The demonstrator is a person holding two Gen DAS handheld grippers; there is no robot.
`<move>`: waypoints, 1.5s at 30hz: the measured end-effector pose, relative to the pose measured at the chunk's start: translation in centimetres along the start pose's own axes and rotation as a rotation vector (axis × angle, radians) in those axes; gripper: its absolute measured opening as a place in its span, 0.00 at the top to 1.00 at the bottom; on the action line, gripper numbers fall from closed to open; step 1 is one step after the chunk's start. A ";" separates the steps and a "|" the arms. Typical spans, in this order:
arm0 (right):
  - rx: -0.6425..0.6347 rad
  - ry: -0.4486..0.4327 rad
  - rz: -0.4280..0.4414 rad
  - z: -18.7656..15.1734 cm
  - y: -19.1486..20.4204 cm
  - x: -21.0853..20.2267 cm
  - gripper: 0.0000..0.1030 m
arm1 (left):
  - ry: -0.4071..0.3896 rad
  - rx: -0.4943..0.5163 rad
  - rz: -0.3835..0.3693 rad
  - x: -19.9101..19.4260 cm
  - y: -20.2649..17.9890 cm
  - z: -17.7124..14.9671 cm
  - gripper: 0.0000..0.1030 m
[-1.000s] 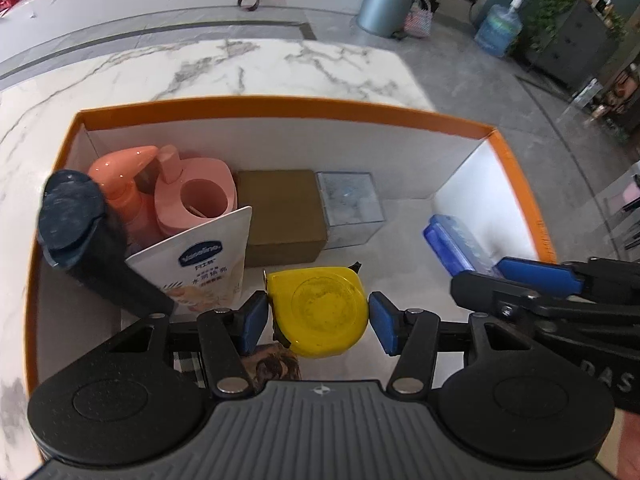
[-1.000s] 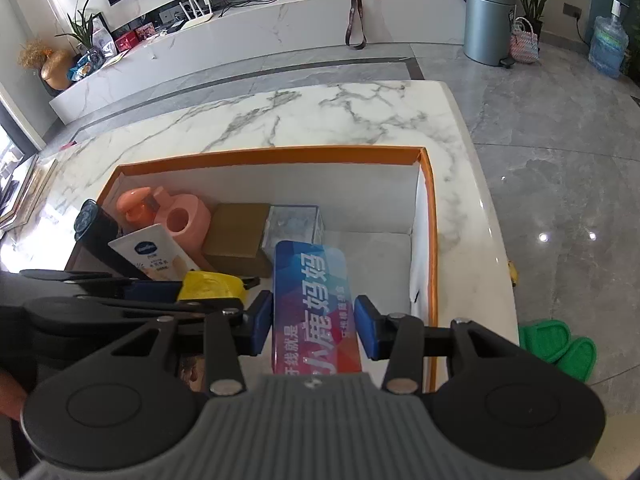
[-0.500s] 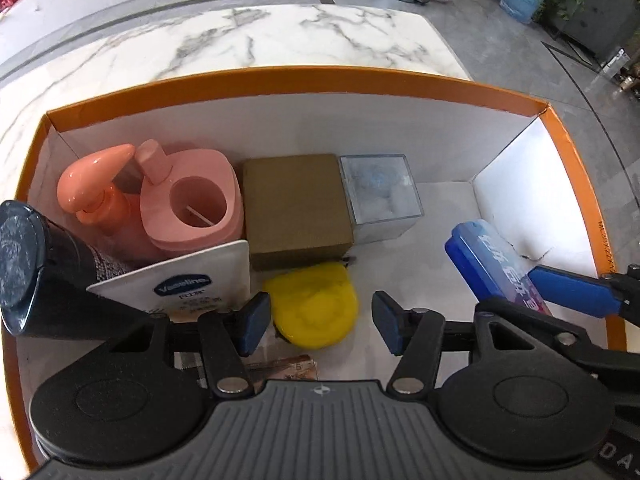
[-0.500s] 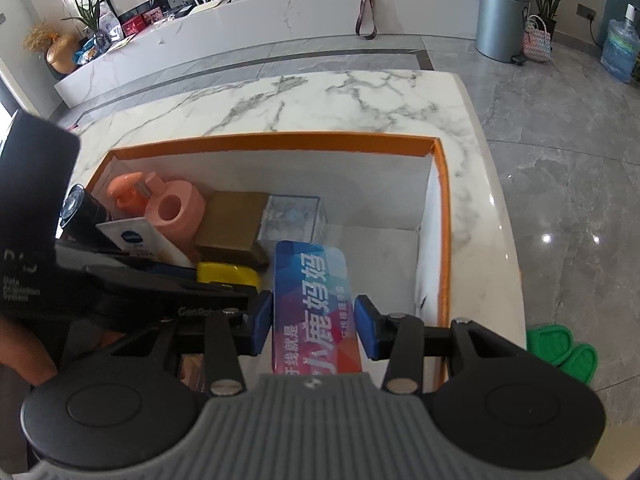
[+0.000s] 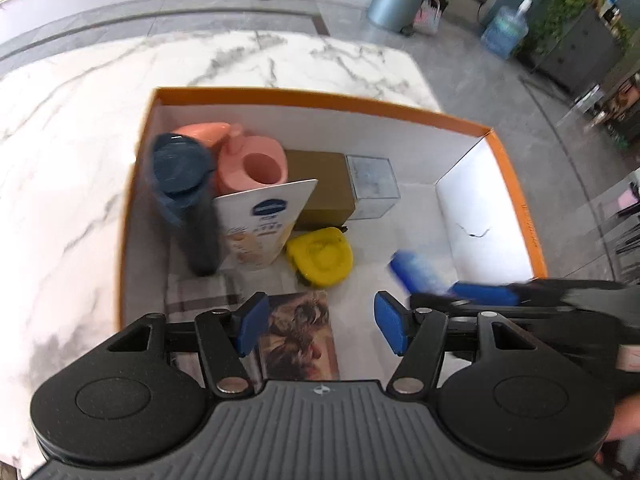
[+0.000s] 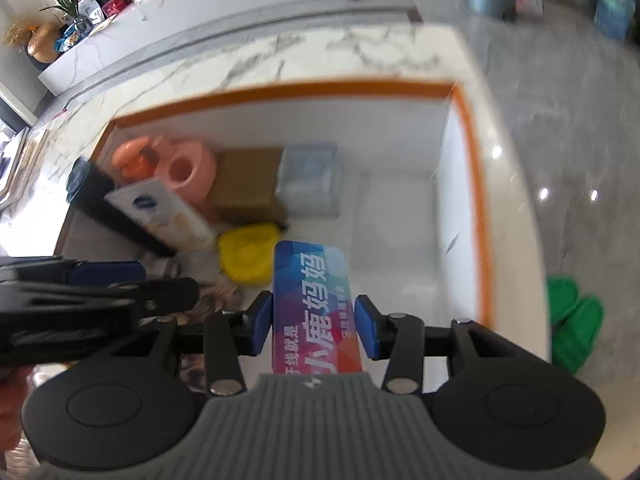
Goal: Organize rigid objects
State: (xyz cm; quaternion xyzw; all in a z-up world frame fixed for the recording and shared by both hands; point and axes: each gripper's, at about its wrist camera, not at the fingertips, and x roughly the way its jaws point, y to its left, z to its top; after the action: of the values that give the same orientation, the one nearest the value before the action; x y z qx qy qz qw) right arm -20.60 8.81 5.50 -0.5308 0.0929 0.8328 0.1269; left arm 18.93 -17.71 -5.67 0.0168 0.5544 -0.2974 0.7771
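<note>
Box [image 5: 320, 98] holds one yellow tape measure [image 5: 320, 258], two pink bottles [image 5: 256, 160].

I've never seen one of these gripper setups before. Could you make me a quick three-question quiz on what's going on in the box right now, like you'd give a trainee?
1. True or false: the left gripper is holding the yellow tape measure.
2. What does the right gripper hold?
A. the brown box
B. the blue pack
C. the pink dispenser
3. Fill in: the clear case stands between the brown box and the box's ____ side, seen from the left wrist camera.

Key
1. False: its jaws stand apart with nothing between them; the tape measure lies on the floor of the orange-rimmed box.
2. B
3. Right, which is bare.
</note>
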 end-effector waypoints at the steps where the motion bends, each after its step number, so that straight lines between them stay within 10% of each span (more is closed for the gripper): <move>1: 0.008 0.017 0.000 -0.3 0.3 0.5 0.55 | -0.015 0.005 0.003 -0.6 0.3 -0.3 0.31; 26: 0.350 0.130 -0.033 -1.3 1.8 4.9 0.55 | -0.130 -0.075 -0.072 -4.9 5.4 -2.3 0.31; 33: 0.265 0.144 -0.045 -1.2 2.7 5.6 0.72 | -0.086 0.018 -0.135 -4.9 5.6 -2.5 0.31; 45: 0.177 0.023 -0.095 -1.0 5.1 1.0 0.71 | -0.153 0.099 -0.134 -7.3 4.2 -3.3 0.31</move>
State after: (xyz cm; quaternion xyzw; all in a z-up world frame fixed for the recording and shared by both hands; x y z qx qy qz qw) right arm -21.71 3.77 4.29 -0.5308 0.1422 0.8083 0.2116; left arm 16.60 -9.88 -1.83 -0.0047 0.4781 -0.3759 0.7938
